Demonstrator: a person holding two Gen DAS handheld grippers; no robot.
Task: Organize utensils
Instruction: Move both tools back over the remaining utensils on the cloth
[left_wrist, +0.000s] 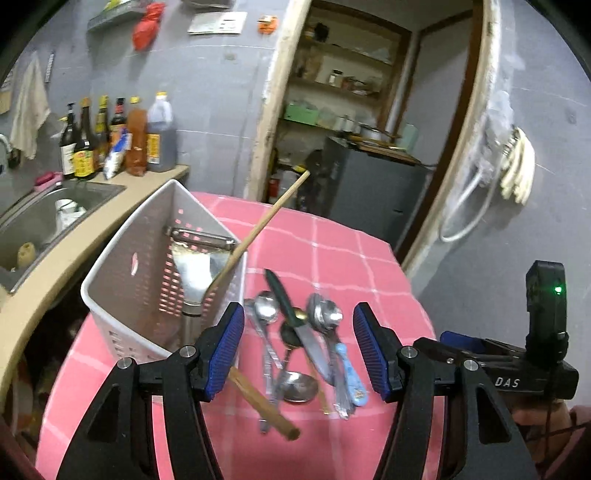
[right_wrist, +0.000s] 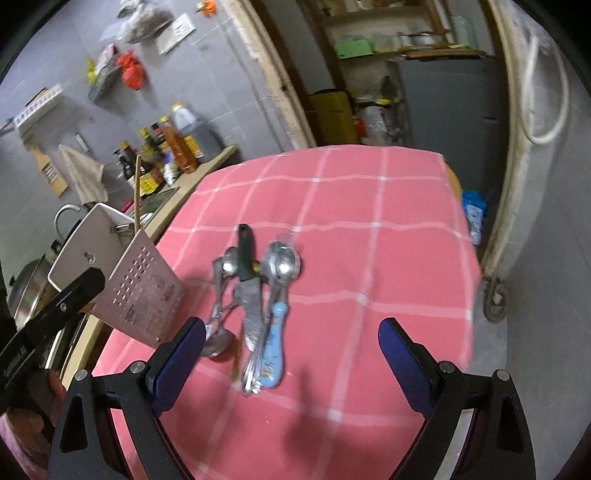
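A pile of utensils lies on the pink checked tablecloth (left_wrist: 332, 251): several steel spoons (left_wrist: 325, 314), a green-handled knife (left_wrist: 291, 314), a blue-patterned handle (left_wrist: 352, 373) and a wooden stick (left_wrist: 266, 402). A white perforated holder (left_wrist: 147, 258) stands to their left with a steel spatula (left_wrist: 199, 269), a peeler and a long wooden stick (left_wrist: 266, 221) in it. My left gripper (left_wrist: 299, 354) is open above the pile. My right gripper (right_wrist: 291, 362) is open just before the pile (right_wrist: 258, 295); the holder (right_wrist: 136, 288) is to its left.
A counter with a sink (left_wrist: 48, 214) and sauce bottles (left_wrist: 110, 140) runs along the left. A doorway with shelves and a dark cabinet (left_wrist: 369, 184) is beyond the table. The table's far edge (right_wrist: 369, 147) drops to the floor; a white cable hangs at right.
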